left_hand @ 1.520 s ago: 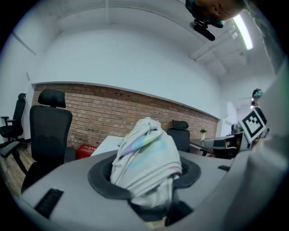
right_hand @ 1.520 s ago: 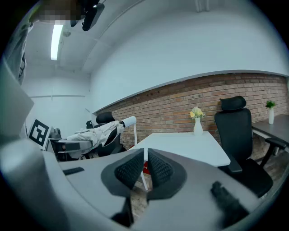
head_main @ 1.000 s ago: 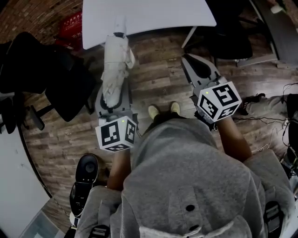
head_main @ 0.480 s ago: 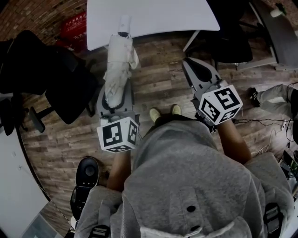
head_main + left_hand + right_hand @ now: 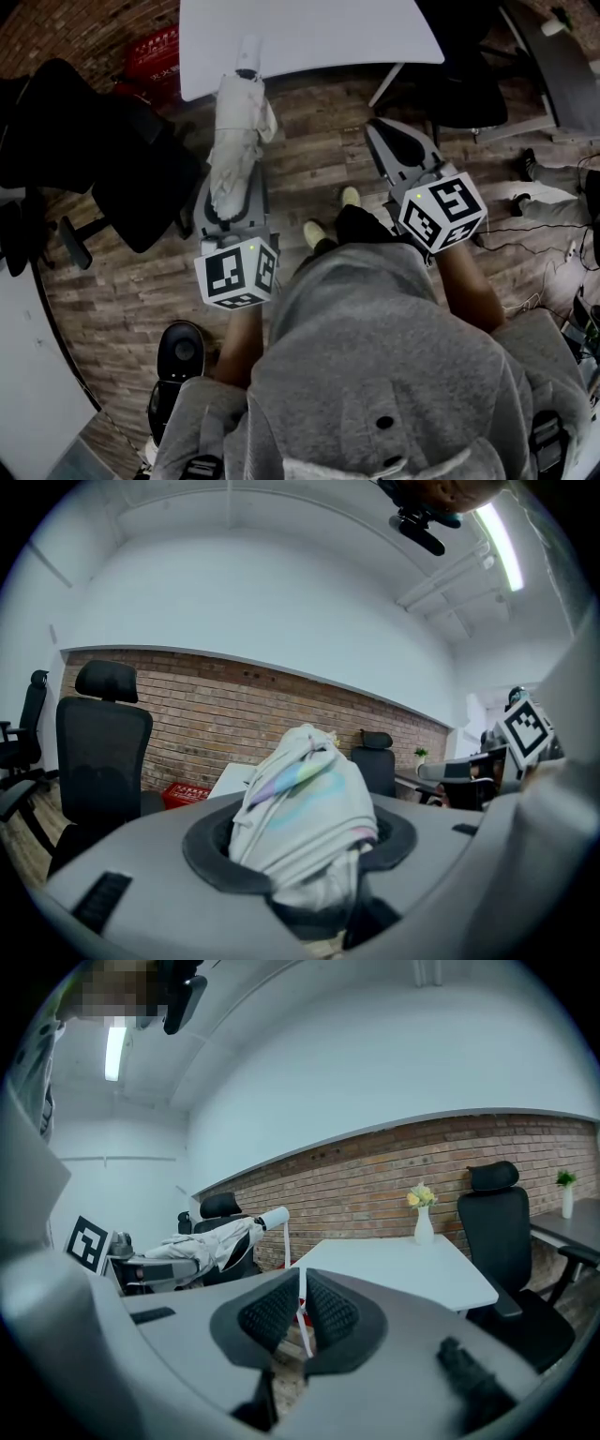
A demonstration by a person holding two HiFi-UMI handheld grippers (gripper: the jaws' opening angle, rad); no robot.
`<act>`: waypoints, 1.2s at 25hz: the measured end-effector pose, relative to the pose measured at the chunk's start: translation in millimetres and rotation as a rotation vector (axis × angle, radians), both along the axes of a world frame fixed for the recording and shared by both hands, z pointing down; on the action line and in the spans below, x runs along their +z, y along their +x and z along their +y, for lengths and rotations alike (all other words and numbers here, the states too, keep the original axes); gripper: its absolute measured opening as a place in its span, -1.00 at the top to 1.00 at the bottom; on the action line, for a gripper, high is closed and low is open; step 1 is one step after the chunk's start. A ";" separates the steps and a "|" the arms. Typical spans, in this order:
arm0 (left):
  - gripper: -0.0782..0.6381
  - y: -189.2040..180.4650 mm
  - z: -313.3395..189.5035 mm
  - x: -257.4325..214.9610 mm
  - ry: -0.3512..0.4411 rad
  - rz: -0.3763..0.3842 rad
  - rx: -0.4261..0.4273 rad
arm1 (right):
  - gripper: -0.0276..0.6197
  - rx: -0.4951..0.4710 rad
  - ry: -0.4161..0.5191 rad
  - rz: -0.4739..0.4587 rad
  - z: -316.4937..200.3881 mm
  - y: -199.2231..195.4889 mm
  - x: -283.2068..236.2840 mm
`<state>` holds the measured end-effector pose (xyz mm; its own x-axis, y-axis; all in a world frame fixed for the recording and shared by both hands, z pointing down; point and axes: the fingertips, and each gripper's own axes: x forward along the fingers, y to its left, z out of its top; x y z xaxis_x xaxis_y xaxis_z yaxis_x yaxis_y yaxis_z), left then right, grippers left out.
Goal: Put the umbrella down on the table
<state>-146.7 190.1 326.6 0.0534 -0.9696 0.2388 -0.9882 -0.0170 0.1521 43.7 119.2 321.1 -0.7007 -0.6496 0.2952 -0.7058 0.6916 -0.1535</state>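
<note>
— Gripping the umbrella with the left tongs, pads clamped on the folded white cloth near one end.

— Lying on the worktop yet?

— Not yet. Held in the air over the wood floor, stretched forward out of the tongs. Overlapping the worktop's near edge with its far end, close to the near left corner, as seen in the head view. Raised higher than the worktop's top in the right gripper view, so not resting on it.

— And the right tongs?

— Closed, pads all but touching, nothing gripped between them. Kept well apart from the umbrella, off to its right, aimed toward the worktop's near edge.

— Anything standing on the worktop?

— Carrying a vase with flowers by the far edge.

— And round about?

— Flanked by black chairs on the left, with a red crate on the floor beyond the near left corner.
</note>
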 end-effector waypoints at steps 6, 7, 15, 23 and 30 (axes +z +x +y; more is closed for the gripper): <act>0.12 -1.4 0.7 0.8 0.007 -0.001 0.008 | 0.79 0.009 0.007 0.003 1.3 -0.4 0.7; 0.12 -1.0 -0.5 1.2 0.005 -0.001 0.008 | 0.79 0.010 0.006 0.002 0.7 0.2 1.3; 0.12 3.4 -9.4 0.8 0.010 -0.011 0.016 | 0.79 0.014 0.006 -0.010 -5.6 5.8 4.5; 0.12 5.5 -15.4 -1.0 0.029 -0.030 0.021 | 0.79 0.012 0.019 -0.027 -12.7 6.5 5.7; 0.12 26.2 -77.4 -1.0 -0.004 -0.038 0.014 | 0.79 0.010 -0.015 -0.038 -78.5 26.7 10.6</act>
